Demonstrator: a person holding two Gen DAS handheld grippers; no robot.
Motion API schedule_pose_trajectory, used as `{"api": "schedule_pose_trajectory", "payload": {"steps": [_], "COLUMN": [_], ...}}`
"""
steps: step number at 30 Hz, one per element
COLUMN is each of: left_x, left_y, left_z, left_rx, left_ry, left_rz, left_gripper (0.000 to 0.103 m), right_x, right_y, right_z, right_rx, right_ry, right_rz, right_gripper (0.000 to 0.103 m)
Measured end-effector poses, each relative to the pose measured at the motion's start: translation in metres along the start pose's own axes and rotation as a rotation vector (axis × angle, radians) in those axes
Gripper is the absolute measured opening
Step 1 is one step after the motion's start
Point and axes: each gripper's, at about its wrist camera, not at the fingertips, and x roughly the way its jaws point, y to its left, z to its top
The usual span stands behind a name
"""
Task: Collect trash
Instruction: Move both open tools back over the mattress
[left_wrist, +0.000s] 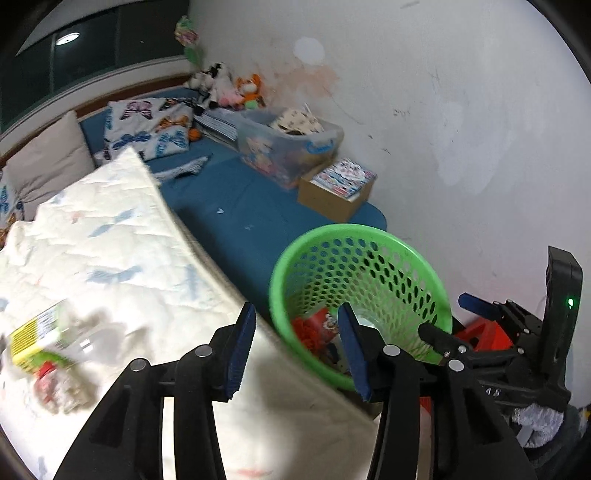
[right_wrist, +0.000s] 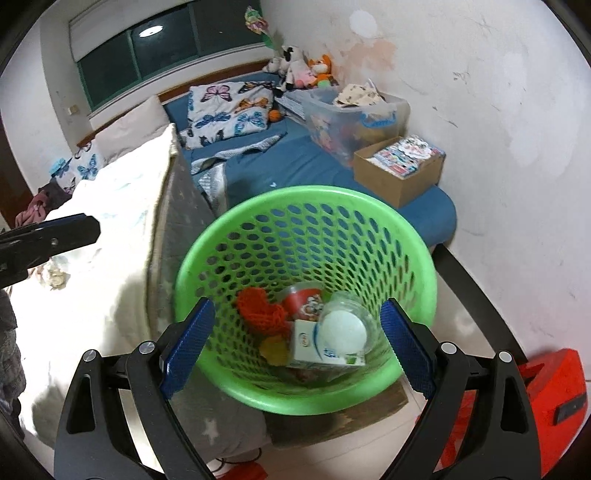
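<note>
The left gripper (left_wrist: 297, 349) had its jaws apart and empty, as did the right gripper (right_wrist: 297, 345) above the green basket (right_wrist: 258, 225), which held trash. A blurred item, perhaps a bottle (left_wrist: 48, 338), lay on the bed (left_wrist: 122, 236).
</note>
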Motion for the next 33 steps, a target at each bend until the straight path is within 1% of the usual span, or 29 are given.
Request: {"api": "schedule_pose_trajectory", "payload": {"steps": [4, 7, 13, 16, 21, 27, 33], "left_x": [-0.026, -0.045, -0.076, -0.091, -0.108, -0.124, -0.130], "left_y": [0.022, 0.042, 0.094, 0.123, 0.159, 0.181, 0.197], "left_z": [-0.017, -0.033, -0.064, -0.079, -0.098, -0.113, -0.128], "left_rx": [-0.031, -0.058, -0.160, -0.218, -0.292, -0.346, -0.390], "left_ry": [-0.028, -0.047, -0.072, -0.075, -0.083, -0.091, -0.082], "left_rz": [0.038, 0.084, 0.165, 0.205, 0.255, 0.287, 0.309], "left_gripper": [0.048, 0.049, 0.050, 0.050, 0.050, 0.050, 0.050], "right_x": [-0.005, -0.008, -0.012, -0.010, -0.003, 0.004, 0.017], "right_y": [0.022, 0.040, 0.075, 0.091, 0.124, 0.166, 0.208], "right_z": [0.001, 0.002, 0.009, 0.011, 0.015, 0.020, 0.023], "right_rx": [-0.029, -0.053, -0.097, -0.125, -0.185, -0.241, -0.306], "right_ry": [-0.010, -0.017, -0.029, -0.026, -0.011, 0.006, 0.027], "right_rz": [0.028, 0.056, 0.110, 0.130, 0.173, 0.234, 0.268], "right_gripper": [0.090, 0.090, 0.090, 0.090, 0.090, 0.090, 0.090]}}
